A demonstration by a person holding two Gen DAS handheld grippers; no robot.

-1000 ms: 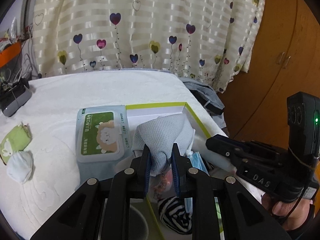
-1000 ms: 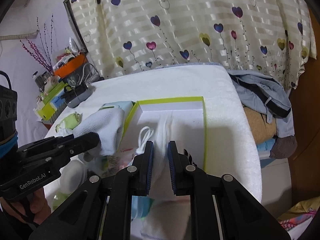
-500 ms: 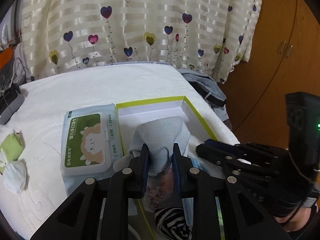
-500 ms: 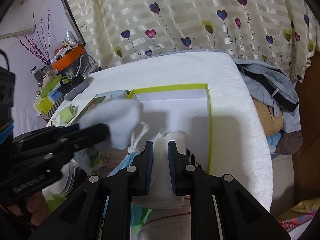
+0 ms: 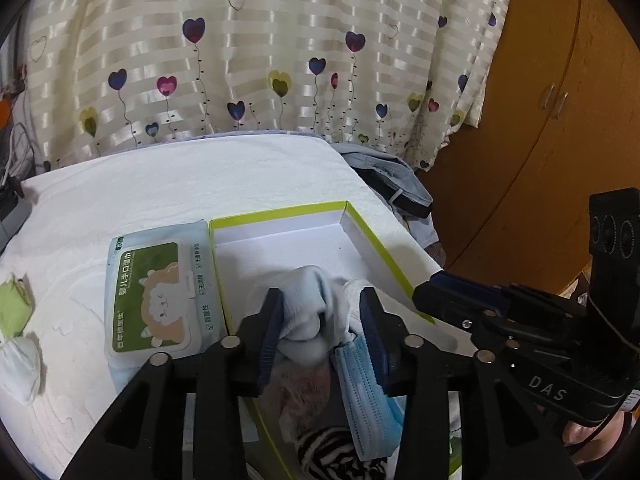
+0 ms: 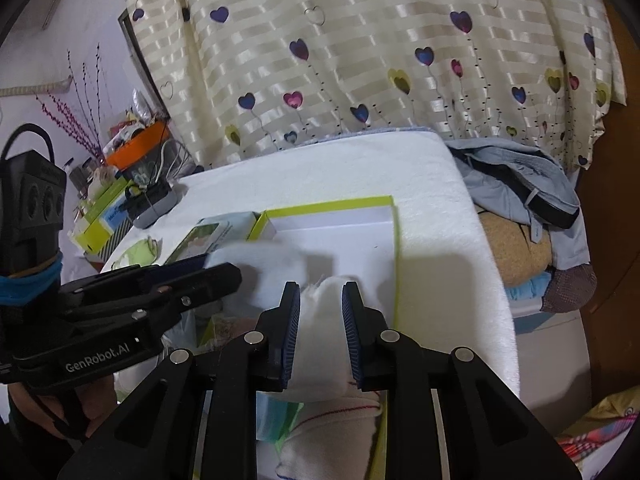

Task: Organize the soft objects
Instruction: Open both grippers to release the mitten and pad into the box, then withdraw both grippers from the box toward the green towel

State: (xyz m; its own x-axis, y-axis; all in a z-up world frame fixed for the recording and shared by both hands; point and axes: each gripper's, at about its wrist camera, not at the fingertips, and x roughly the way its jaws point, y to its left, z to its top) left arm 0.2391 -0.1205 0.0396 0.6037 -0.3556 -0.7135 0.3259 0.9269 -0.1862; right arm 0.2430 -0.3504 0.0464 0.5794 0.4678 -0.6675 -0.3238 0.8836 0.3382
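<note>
A white box with a lime-green rim (image 5: 280,236) lies on the white towel-covered table. My left gripper (image 5: 322,316) hangs over its near end and its jaws are opening. A pale blue cloth (image 5: 308,312) lies between them, touching only the left pad. Under it lie a blue face mask (image 5: 360,380) and a striped sock (image 5: 340,456). My right gripper (image 6: 322,316) is beside it over the same box (image 6: 396,240). Its jaws are opening a little, and a white cloth (image 6: 322,344) still fills the gap against both pads.
A wet-wipes pack (image 5: 156,300) lies left of the box. A green cloth (image 5: 12,308) and a white cloth (image 5: 20,364) sit further left. A heap of clothes (image 6: 520,184) lies off the table's right edge by a wooden cabinet (image 5: 560,120). Clutter (image 6: 136,148) stands far left.
The left jaws have spread wide off the pale blue cloth, which has sunk into the box. The right jaws have widened slightly around the white cloth.
</note>
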